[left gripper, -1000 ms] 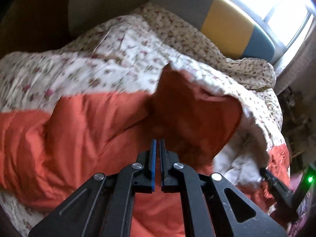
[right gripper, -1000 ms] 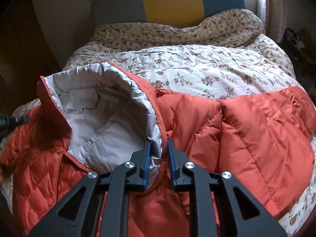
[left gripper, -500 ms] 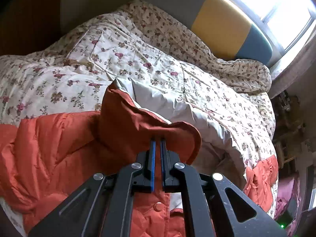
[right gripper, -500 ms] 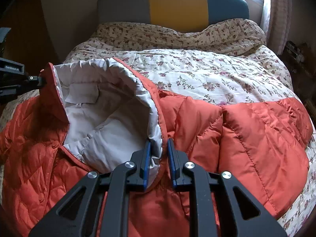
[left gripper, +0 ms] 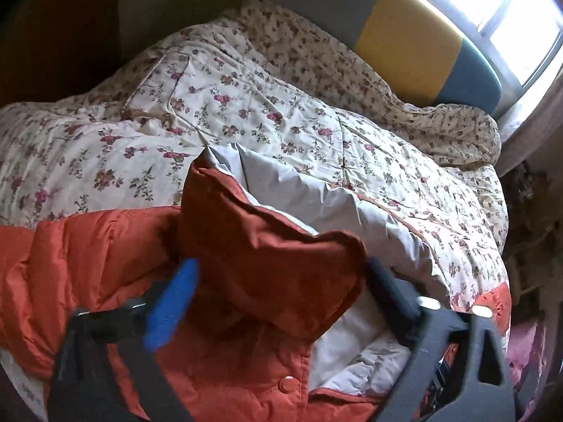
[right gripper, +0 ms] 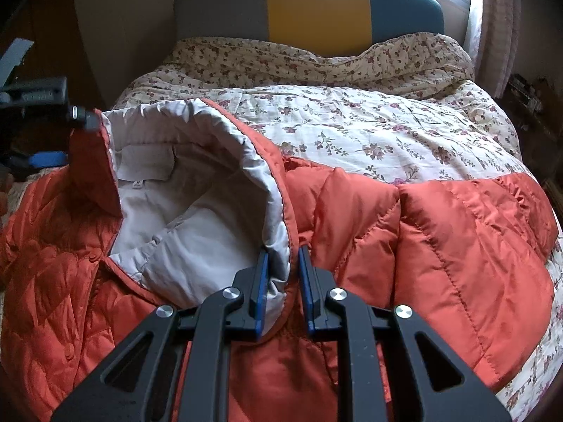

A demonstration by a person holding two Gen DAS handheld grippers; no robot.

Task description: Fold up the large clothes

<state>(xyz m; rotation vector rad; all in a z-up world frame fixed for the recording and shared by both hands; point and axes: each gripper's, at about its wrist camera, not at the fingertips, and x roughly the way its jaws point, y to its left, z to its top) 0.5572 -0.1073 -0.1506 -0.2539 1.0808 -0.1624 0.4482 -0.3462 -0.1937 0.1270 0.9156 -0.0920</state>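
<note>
An orange quilted puffer jacket (right gripper: 440, 246) with a pale grey lining (right gripper: 197, 232) lies spread on the bed, its hood standing open. My right gripper (right gripper: 284, 255) is shut on the hood's right rim, grey lining and orange shell between the pads. My left gripper (left gripper: 281, 263) stands at the opposite collar corner, its jaws opening wide. The orange collar flap (left gripper: 267, 253) sits loose between them, and the pads do not press on it. In the right wrist view the left gripper (right gripper: 74, 139) shows at the far left, beside that corner.
A floral quilt (right gripper: 369, 123) covers the bed beyond the jacket. A grey, yellow and teal headboard (right gripper: 316, 3) stands at the back under a bright window (left gripper: 520, 24). Dark clutter (left gripper: 531, 218) lies past the bed's right side. A snap button (left gripper: 286, 384) shows on the jacket front.
My left gripper's jaws went from shut on the collar flap to wide apart around it, after carrying the flap across. The right gripper kept its hold and its place.
</note>
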